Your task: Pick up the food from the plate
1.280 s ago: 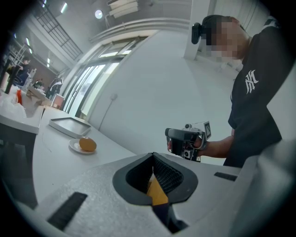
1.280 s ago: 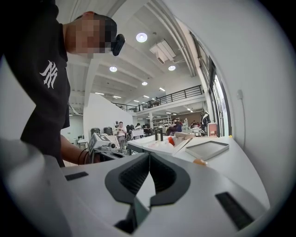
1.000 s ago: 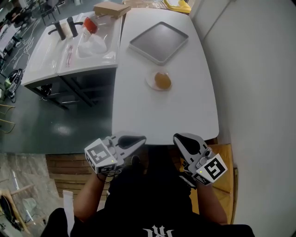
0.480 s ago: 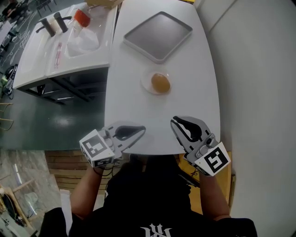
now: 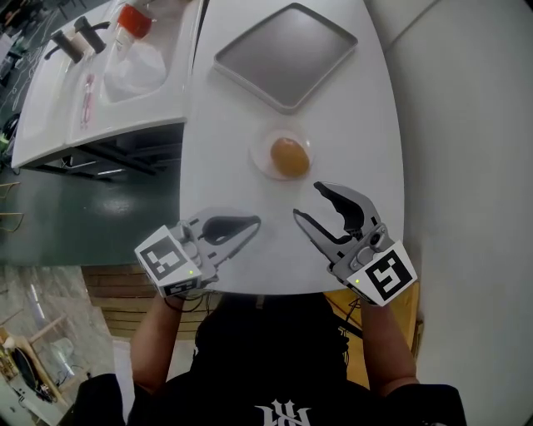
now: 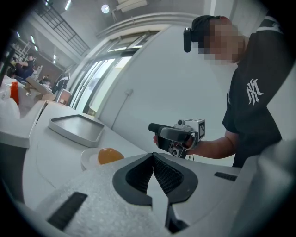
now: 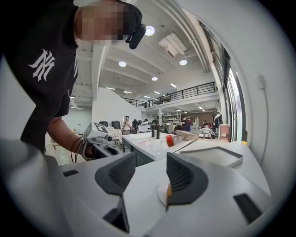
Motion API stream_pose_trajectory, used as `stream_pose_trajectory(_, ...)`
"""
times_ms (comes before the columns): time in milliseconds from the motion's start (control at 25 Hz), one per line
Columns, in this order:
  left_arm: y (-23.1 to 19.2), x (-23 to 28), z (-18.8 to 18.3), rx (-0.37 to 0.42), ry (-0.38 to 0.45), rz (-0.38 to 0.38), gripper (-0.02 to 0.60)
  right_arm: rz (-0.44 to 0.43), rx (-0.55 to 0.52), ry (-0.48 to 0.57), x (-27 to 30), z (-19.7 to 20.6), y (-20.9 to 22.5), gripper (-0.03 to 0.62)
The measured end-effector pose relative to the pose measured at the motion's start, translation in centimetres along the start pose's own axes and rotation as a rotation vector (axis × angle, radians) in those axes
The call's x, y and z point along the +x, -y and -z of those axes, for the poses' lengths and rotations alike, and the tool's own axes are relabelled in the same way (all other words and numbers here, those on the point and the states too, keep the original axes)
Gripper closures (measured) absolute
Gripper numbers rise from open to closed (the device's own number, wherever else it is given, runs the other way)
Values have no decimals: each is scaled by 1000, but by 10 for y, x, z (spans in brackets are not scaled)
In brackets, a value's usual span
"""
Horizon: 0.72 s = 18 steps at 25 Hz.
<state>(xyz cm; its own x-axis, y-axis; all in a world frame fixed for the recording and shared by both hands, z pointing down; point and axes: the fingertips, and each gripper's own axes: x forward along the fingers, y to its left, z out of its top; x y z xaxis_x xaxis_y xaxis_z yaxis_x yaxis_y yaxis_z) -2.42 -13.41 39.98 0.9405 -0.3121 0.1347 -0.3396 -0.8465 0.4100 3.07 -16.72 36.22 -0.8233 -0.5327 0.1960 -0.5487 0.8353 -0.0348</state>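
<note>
A round orange-brown piece of food lies on a small white plate in the middle of the white table. My right gripper hovers just below the plate, its jaws opening with nothing between them. In the right gripper view the food peeks out beside the right jaw. My left gripper hangs over the table's near edge, shut and empty. In the left gripper view the food and plate sit ahead at the left, and the right gripper is across.
A grey square tray lies beyond the plate. To the left stands a second white table with a red-capped container, dark bottles and a plastic bag. A white wall runs along the right.
Both grippers have moved forward over the table toward the plate. The right gripper's jaws have opened; the left stays shut.
</note>
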Motion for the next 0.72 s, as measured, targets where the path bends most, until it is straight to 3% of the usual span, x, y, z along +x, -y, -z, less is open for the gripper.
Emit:
stream_pose_trajectory(280,-26,22,9,-20,-28,12,575,-17,30,4,24,20,37,329)
stream_pose_trajectory(720,-48,40,18,-68,-41,30,575,-18,42,-53,55,51,67,252)
